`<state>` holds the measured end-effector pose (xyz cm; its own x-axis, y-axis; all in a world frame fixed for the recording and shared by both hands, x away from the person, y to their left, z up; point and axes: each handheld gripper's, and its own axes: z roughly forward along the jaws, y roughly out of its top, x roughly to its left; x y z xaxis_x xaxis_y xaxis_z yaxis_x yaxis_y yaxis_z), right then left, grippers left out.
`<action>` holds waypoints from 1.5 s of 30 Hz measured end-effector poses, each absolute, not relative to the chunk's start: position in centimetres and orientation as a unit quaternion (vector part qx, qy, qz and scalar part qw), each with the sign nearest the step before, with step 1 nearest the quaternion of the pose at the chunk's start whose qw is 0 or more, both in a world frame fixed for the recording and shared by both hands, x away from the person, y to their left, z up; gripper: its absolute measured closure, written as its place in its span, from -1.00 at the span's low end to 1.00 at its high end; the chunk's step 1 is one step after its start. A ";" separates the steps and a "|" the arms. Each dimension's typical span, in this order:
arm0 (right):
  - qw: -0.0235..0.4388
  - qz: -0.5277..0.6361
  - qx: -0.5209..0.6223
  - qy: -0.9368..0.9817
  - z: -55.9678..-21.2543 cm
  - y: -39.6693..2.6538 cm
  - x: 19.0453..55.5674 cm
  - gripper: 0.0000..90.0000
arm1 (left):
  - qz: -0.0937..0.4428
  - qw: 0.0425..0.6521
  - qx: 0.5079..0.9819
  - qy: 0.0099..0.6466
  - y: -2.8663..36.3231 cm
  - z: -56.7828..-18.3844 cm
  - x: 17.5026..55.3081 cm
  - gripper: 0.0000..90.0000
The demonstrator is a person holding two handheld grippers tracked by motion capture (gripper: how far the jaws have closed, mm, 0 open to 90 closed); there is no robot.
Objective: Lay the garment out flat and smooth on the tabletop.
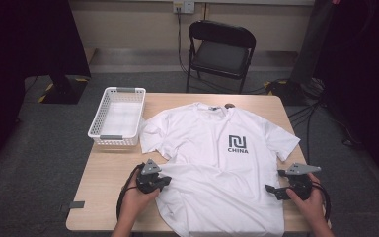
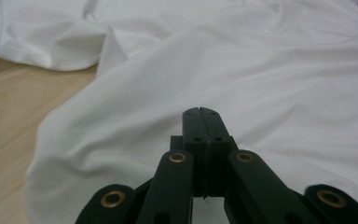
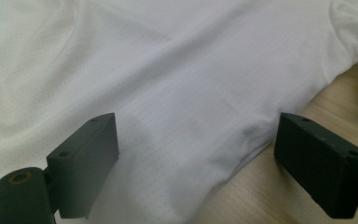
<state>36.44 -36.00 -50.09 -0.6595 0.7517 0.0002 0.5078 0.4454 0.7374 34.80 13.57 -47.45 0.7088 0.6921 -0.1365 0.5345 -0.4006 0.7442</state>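
A white T-shirt (image 1: pixel 217 163) of fine-dotted knit lies flat, softly wrinkled, on the wooden table (image 1: pixel 103 173). The left gripper (image 1: pixel 164 181) has its jaws pressed together at the shirt's side edge, no cloth visibly between them. The right gripper (image 1: pixel 275 183) has its blocky jaws spread wide over the opposite edge.

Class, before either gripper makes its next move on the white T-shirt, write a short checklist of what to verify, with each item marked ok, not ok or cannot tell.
1. White T-shirt with the black CHINA print lies spread flat on the light wooden table: ok.
2. Left gripper shut: ok. Cloth pinched between its jaws: cannot tell.
3. Right gripper open, jaws straddling the shirt's edge: ok.
4. White plastic basket empty and apart from the grippers: ok.
5. Shirt's bottom hem fully on the table: cannot tell.
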 end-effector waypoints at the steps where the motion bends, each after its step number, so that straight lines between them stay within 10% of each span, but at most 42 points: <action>1: 0.166 0.367 0.378 0.834 -50.1 -36.0 36.4 -0.72 | 0.107 0.406 0.828 0.372 13.6 -47.4 34.6 0.95; 5: 0.166 0.367 0.378 0.834 -50.1 -36.0 36.4 -0.72 | 0.113 0.407 0.818 0.389 15.4 -47.3 32.8 0.55; 17: 0.166 0.367 0.378 0.834 -50.1 -36.0 36.4 -0.72 | 0.098 0.384 0.824 0.405 18.0 -49.0 30.7 0.46; 22: 0.166 0.367 0.378 0.834 -50.1 -36.0 36.4 -0.72 | 0.110 0.354 0.850 0.375 17.3 -48.7 30.6 0.99; 42: 0.166 0.367 0.378 0.834 -50.1 -36.0 36.4 -0.72 | 0.093 0.365 0.835 0.400 20.6 -47.6 28.3 0.99; 45: 0.166 0.367 0.378 0.834 -50.1 -36.0 36.4 -0.72 | 0.107 0.388 0.816 0.416 20.5 -47.6 28.7 0.50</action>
<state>36.45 -36.00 -50.08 -0.6597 0.7516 0.0005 0.5079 0.4454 0.7373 28.68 20.53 -47.65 0.6316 0.7610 -0.1481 0.5956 -0.3540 0.7211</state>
